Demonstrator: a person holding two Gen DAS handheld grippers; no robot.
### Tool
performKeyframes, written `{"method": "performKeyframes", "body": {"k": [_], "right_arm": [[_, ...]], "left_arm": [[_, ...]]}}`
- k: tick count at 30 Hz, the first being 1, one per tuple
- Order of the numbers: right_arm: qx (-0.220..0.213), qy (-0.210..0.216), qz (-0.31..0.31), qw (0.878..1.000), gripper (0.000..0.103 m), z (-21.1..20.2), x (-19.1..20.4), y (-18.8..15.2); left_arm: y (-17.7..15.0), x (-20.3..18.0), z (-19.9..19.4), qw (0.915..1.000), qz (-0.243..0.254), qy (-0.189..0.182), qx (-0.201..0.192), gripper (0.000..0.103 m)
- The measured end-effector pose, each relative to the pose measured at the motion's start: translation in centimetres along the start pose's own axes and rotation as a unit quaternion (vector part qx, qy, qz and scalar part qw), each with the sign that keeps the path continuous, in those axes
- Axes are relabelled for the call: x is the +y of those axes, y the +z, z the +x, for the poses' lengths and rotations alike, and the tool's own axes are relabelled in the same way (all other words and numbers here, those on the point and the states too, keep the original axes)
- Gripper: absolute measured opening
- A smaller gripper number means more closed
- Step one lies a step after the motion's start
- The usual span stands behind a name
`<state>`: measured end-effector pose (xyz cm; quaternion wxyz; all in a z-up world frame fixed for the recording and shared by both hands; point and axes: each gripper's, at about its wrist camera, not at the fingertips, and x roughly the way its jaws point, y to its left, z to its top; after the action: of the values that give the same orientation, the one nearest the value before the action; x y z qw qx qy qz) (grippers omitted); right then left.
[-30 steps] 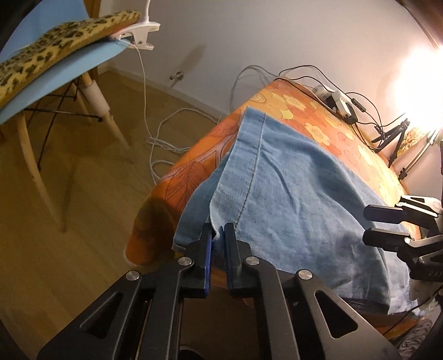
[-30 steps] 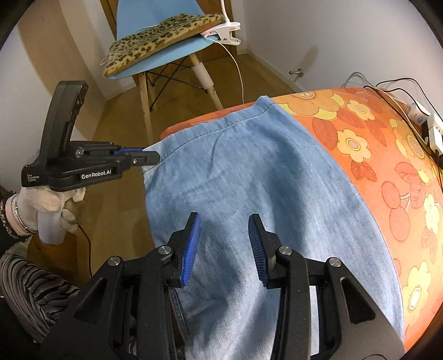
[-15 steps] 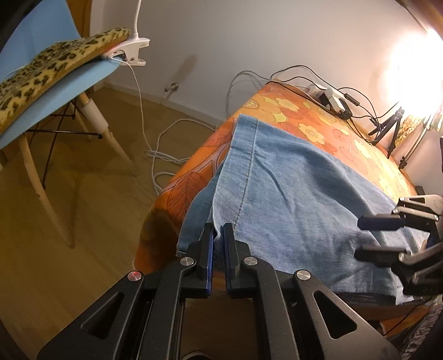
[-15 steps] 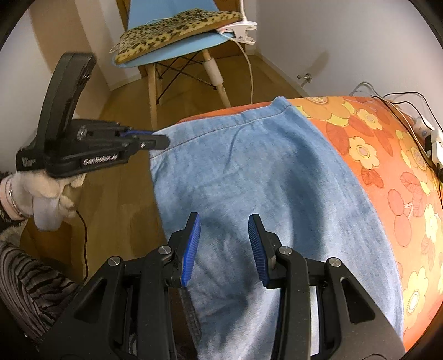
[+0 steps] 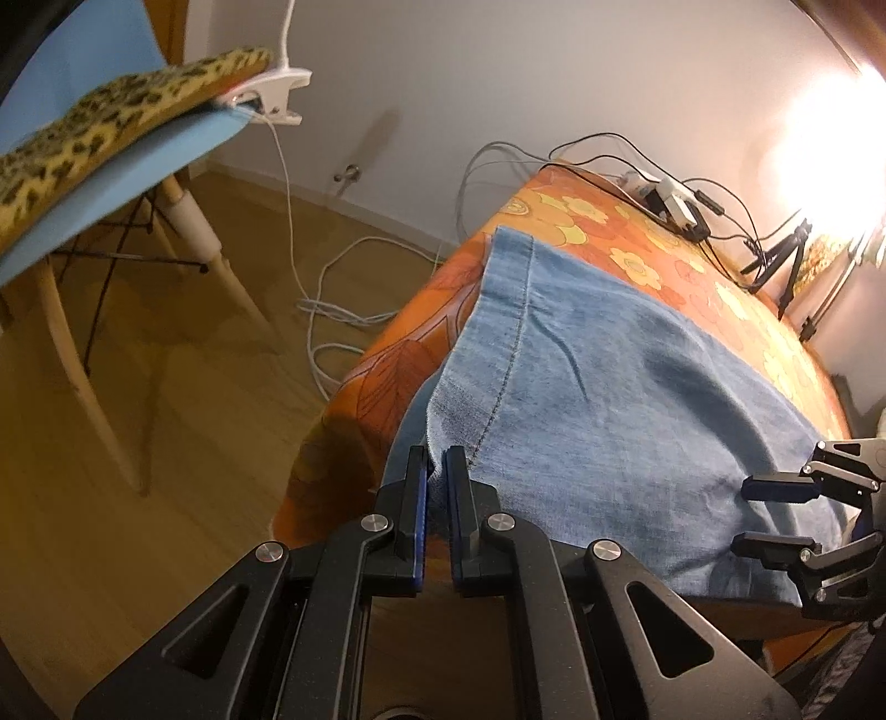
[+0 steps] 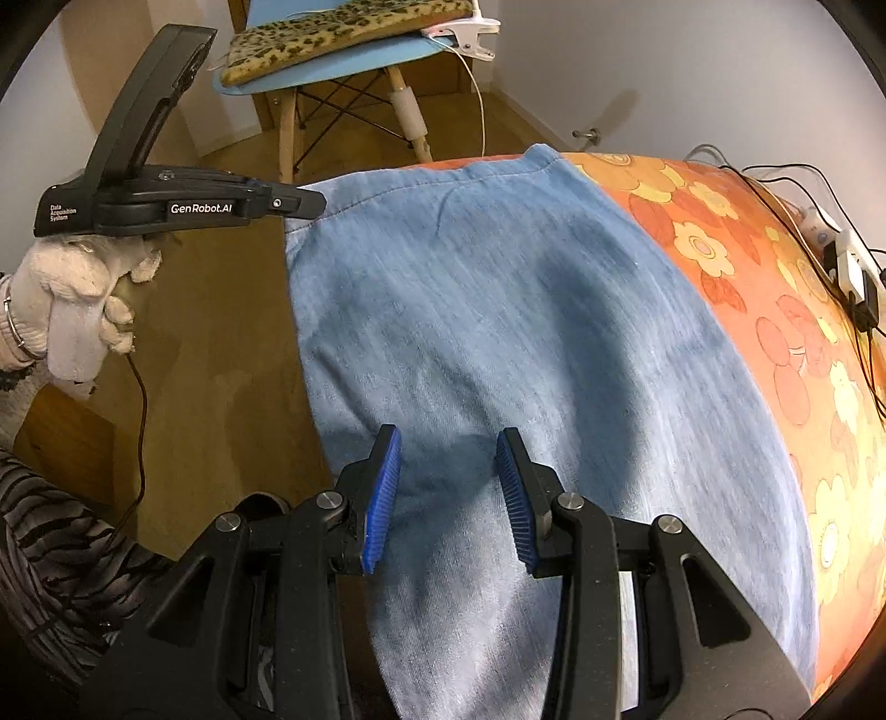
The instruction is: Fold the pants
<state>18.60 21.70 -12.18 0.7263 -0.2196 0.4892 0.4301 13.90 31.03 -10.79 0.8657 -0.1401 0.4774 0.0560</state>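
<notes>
Left wrist view shows the left gripper [image 5: 437, 471] pinching only the hem corner of the pants [image 5: 609, 399], which drape over the floral table [image 5: 720, 277]. That thin bite could slip when lifted, and the right gripper [image 6: 448, 487], jaws apart above the denim, grasps nothing, so the fold may sag unevenly.

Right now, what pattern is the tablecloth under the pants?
Orange tablecloth with yellow and red flowers; clearest in the right wrist view.

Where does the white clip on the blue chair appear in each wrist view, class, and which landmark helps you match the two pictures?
Left wrist view: the white clip sits upper left, clamped on the blue chair's seat edge beside the leopard-print cushion.
Right wrist view: the white clip is at top centre, on the same seat edge.
Shared landmark: the leopard-print cushion.
</notes>
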Motion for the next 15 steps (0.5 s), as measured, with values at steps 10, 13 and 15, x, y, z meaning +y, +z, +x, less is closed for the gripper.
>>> {"method": "performKeyframes", "body": {"k": [10,13,15], "right_arm": [[-0.025,0.008,-0.046,0.999,0.044,0.1,3.3,2.0],[-0.028,0.014,-0.060,0.998,0.044,0.7,4.9,2.4],[-0.027,0.019,-0.063,0.997,0.044,1.3,5.6,2.7]], "left_arm": [[-1.1,3.9,-0.7,0.9975,-0.058,-0.040,0.006,0.033],[-2.1,5.0,-0.2,0.9927,-0.085,-0.079,0.032,0.034],[-2.2,4.9,0.2,0.9907,-0.086,-0.097,0.042,0.035]]}}
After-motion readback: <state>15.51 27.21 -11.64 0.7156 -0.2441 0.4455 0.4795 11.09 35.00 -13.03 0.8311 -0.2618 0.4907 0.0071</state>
